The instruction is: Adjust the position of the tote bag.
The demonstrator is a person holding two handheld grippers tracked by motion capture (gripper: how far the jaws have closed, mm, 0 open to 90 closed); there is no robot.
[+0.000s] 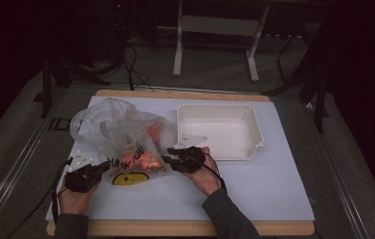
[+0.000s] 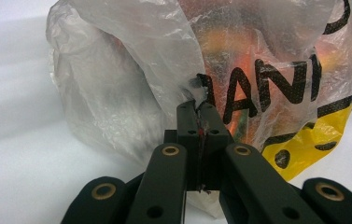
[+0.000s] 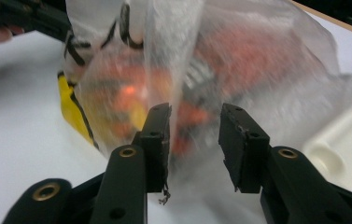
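A thin clear plastic bag (image 1: 125, 137) printed with black letters and a yellow face lies left of centre on the white board, with orange items inside. My left gripper (image 1: 106, 168) is at the bag's lower left corner. In the left gripper view, that gripper (image 2: 197, 109) is shut on a pinch of the bag's film (image 2: 131, 70). My right gripper (image 1: 168, 155) points at the bag's right side. In the right gripper view, its jaws (image 3: 194, 119) stand open, with the bag (image 3: 239, 60) just beyond them and a fold of film hanging by the left pad (image 3: 162, 135).
A white plastic tray (image 1: 220, 107) stands just right of the bag, and its rim (image 3: 337, 149) lies close to my right gripper. The white board (image 1: 259, 191) lies on a wood-edged table. Table legs and cables stand on the floor beyond.
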